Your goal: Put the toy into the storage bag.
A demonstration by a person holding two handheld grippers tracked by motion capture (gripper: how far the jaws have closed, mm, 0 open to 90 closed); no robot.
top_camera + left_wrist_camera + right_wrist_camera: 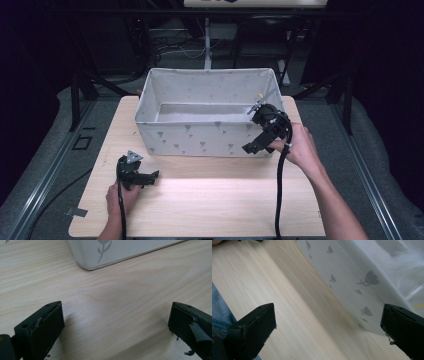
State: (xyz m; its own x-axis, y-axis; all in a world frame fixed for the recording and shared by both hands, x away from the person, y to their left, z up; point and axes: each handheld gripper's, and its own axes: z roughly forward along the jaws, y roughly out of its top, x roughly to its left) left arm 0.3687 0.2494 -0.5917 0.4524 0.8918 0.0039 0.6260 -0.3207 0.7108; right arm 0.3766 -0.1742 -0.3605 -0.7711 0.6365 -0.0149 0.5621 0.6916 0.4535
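Note:
A white fabric bin (pixel 200 137) printed with small grey flowers stands at the back half of a light wooden table (pixel 210 200). My right gripper (pixel 256 142) is held at the bin's front right corner, tilted down toward the table. In the right gripper view its jaws (pixel 328 317) stand wide open with nothing between them, and the bin's wall (pixel 352 277) runs along the right. My left gripper (pixel 150 177) rests low at the table's front left. Its jaws (pixel 116 315) are open over bare wood, a short way from the bin's corner (pixel 100 252).
A thin pale thing with a yellow bit (pixel 261 98) sticks up by the bin's right inner wall; I cannot tell what it is. Black frame legs (pixel 75 100) and cables (pixel 170 50) stand behind the table. Blue cloth (pixel 219 315) shows past the table's edge.

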